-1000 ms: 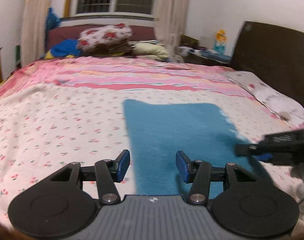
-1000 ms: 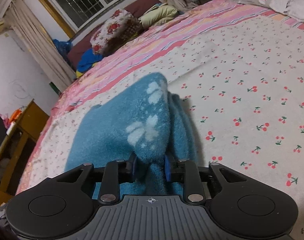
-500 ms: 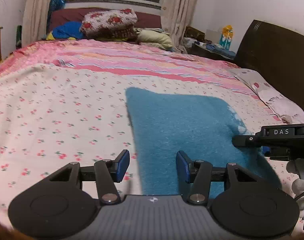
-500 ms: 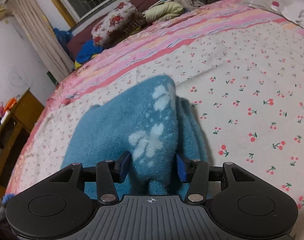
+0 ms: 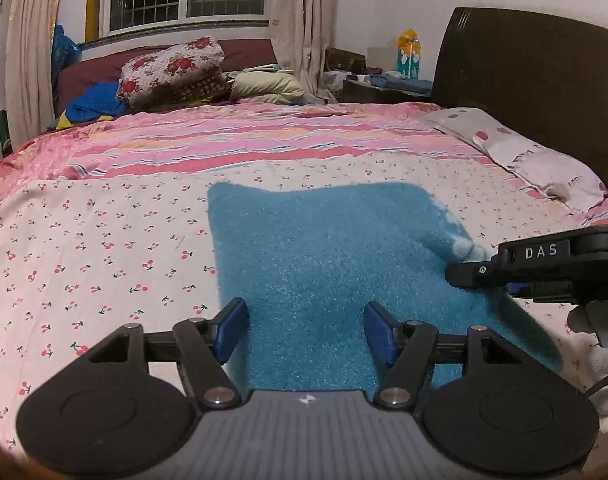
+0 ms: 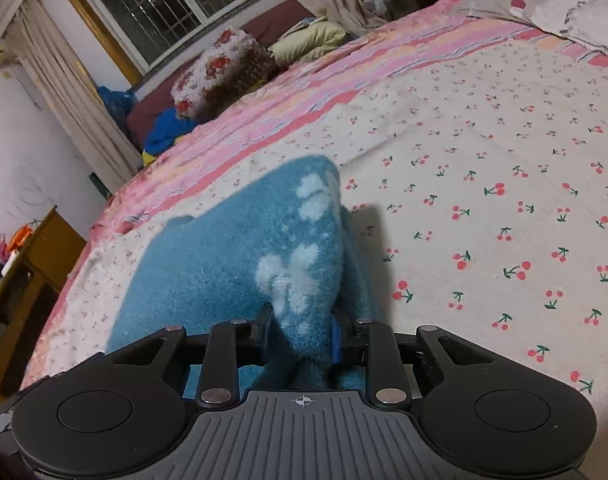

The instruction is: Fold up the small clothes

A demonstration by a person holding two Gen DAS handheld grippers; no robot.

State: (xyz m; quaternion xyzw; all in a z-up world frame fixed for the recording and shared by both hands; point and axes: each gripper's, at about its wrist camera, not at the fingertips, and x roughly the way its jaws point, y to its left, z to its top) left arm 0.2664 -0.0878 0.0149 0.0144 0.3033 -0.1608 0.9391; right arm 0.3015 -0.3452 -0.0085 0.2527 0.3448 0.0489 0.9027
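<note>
Right wrist: right gripper (image 6: 302, 334) pinching fluffy blue garment (image 6: 232, 256), bunched ridge.

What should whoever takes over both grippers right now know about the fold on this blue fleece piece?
Right gripper: jaws have just closed, pinching a raised corner of the blue fleece garment.
Left gripper: jaws have just opened wider, empty, poised over the garment's near edge.
The garment lies mostly flat on the cherry-print sheet.
Done: one corner lifted.
Left: probably grip the near edge with the left gripper, then carry the fold over.
</note>
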